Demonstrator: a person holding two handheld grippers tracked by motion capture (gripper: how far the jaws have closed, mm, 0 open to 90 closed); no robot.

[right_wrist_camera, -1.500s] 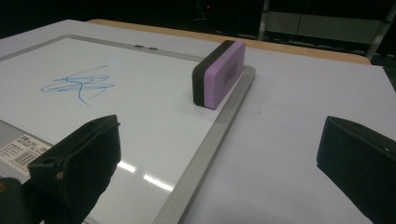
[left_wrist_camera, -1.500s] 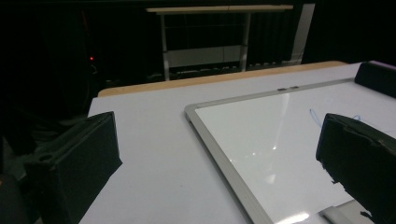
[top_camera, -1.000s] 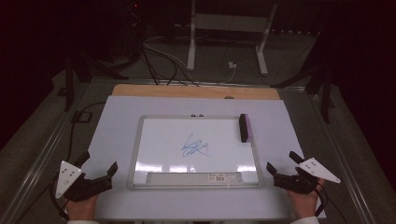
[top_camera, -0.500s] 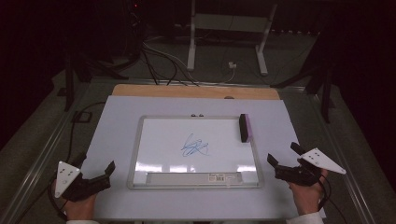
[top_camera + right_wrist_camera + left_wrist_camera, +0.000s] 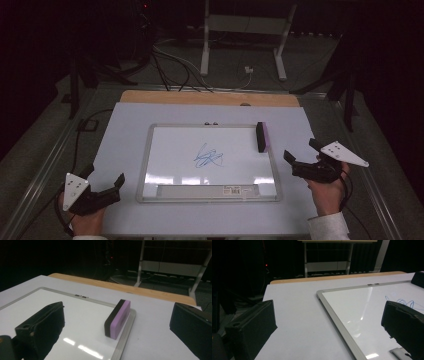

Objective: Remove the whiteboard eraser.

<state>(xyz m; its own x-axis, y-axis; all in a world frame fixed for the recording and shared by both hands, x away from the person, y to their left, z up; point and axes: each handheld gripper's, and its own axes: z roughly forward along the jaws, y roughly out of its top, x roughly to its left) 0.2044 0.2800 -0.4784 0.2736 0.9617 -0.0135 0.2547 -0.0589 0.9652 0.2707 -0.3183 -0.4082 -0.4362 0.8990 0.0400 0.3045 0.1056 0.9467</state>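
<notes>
A framed whiteboard (image 5: pixel 150 150) lies flat in the middle of the white table, with a blue scribble (image 5: pixel 208 158) near its centre. A purple and black eraser (image 5: pixel 262 137) rests on the board's right edge, and in the right gripper view the eraser (image 5: pixel 117 318) lies just ahead between the jaws. My right gripper (image 5: pixel 302 154) hovers open at the board's right side, held in a hand. My left gripper (image 5: pixel 104 178) stands open near the front left corner, beside the whiteboard frame (image 5: pixel 337 322), with nothing between its jaws.
A wooden strip (image 5: pixel 210 98) runs along the table's far edge. Beyond it stand a metal stand (image 5: pixel 240 30) and cables (image 5: pixel 170 65) on the dark floor. A label strip (image 5: pixel 235 190) sits on the board's front rail.
My right gripper has moved up and inward toward the eraser. The left gripper has barely shifted.
</notes>
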